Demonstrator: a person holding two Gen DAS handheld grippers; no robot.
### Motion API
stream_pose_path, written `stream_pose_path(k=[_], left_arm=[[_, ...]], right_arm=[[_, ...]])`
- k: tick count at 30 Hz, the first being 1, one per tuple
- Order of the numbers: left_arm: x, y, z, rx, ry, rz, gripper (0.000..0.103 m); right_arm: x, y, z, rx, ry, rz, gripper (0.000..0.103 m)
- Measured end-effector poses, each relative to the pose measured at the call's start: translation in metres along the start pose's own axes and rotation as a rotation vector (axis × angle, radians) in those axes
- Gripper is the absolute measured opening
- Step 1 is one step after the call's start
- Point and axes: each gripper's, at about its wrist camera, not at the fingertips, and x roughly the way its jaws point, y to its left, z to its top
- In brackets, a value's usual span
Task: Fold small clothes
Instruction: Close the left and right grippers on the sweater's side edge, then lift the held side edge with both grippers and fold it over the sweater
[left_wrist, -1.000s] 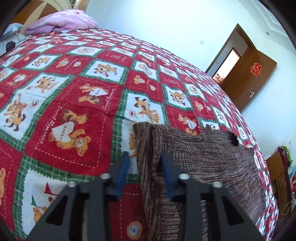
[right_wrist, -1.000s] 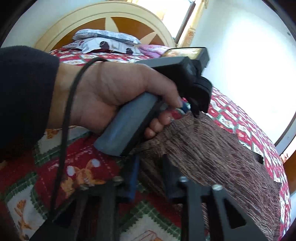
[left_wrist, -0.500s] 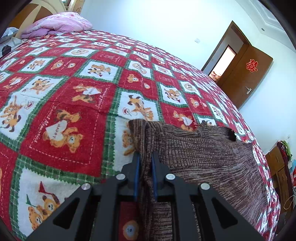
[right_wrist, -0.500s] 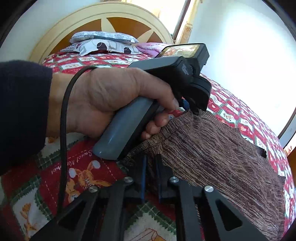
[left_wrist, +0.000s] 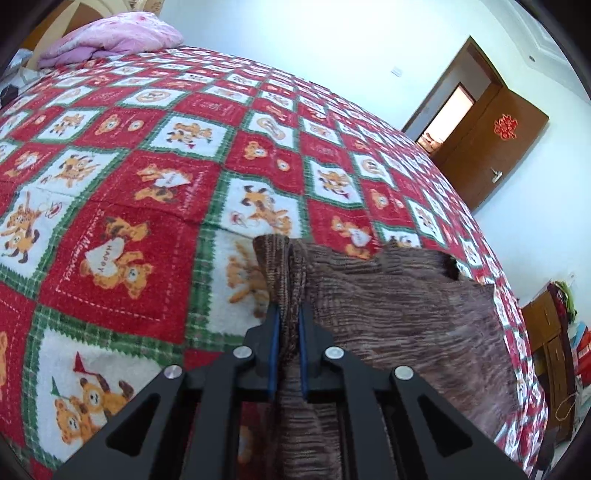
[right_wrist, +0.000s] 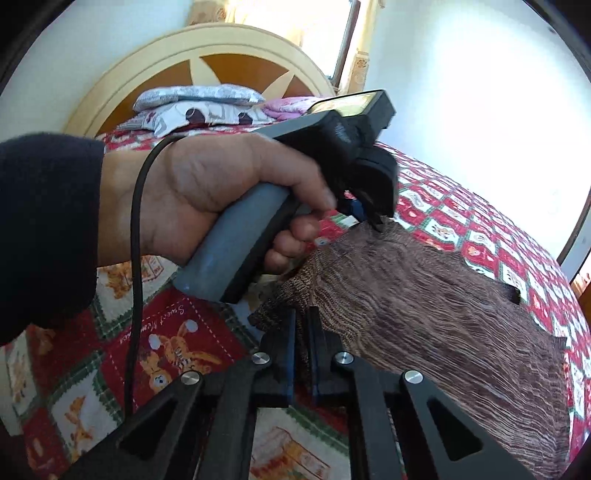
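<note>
The brown knitted garment (left_wrist: 388, 325) is lying on the red patchwork bedspread (left_wrist: 122, 206), its near edge bunched up and its body stretching away to the far right. The right gripper (right_wrist: 302, 332) is clamping one near corner, fabric pinched between its blue pads. Just beyond it, in the right wrist view, the person's hand (right_wrist: 207, 192) is holding the left gripper (left_wrist: 287, 321), which is pinching the neighbouring corner, cloth rising between its closed jaws. Both are gripping the same short edge, so any fold is likely running lengthwise toward the far end near the door (left_wrist: 491, 147).
</note>
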Motion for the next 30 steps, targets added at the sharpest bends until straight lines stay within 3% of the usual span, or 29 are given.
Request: stream_pose_path(k=[3,12,30], left_arm=[[-0.003,-0.006,0.001,0.017,0.005,0.015,0.009],[-0.023,-0.021,0.014,-0.083,-0.020,-0.073,0.008],[-0.019,-0.154,0.034,0.058,-0.037,-0.187,0.008]], right_arm=[[-0.011,-0.017,-0.002,0.068,-0.006,0.023,0.005],[-0.043,-0.072,-0.012,0.254,-0.030,0.088,0.005],[-0.106,-0.164,-0.047,0.515,-0.082,0.131,0.004]])
